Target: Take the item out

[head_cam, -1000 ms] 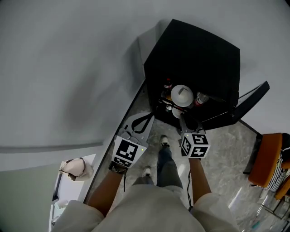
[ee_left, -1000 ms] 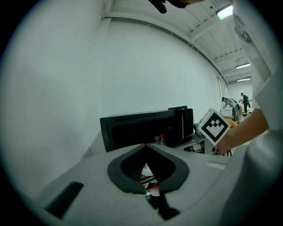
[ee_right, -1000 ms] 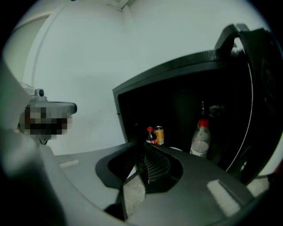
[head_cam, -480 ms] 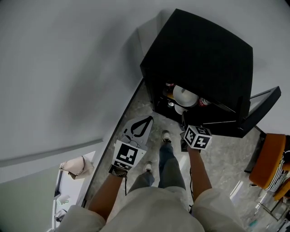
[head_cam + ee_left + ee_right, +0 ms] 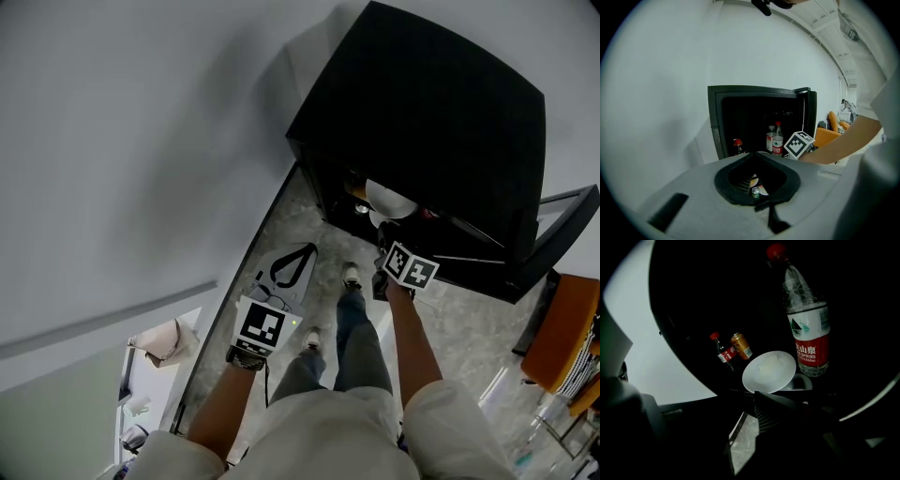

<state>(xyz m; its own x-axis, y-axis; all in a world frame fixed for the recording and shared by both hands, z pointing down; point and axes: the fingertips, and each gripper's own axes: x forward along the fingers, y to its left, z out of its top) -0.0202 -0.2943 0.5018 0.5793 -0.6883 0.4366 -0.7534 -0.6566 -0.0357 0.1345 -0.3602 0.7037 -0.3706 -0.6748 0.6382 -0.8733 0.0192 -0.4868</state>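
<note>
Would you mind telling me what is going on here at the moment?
A person stands at an open black cabinet with a gripper in each hand. The right gripper reaches into it, jaws apart and empty, pointed at a white plate near a water bottle. The left gripper hangs outside, jaws together, holding nothing. Nothing is taken out yet.

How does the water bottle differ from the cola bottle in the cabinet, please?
The water bottle is clear with a white-and-red label; the cola bottle is dark. The water bottle is taller and nearer; the cola bottle stands further back, beside a can. Both are upright with red caps.
</note>
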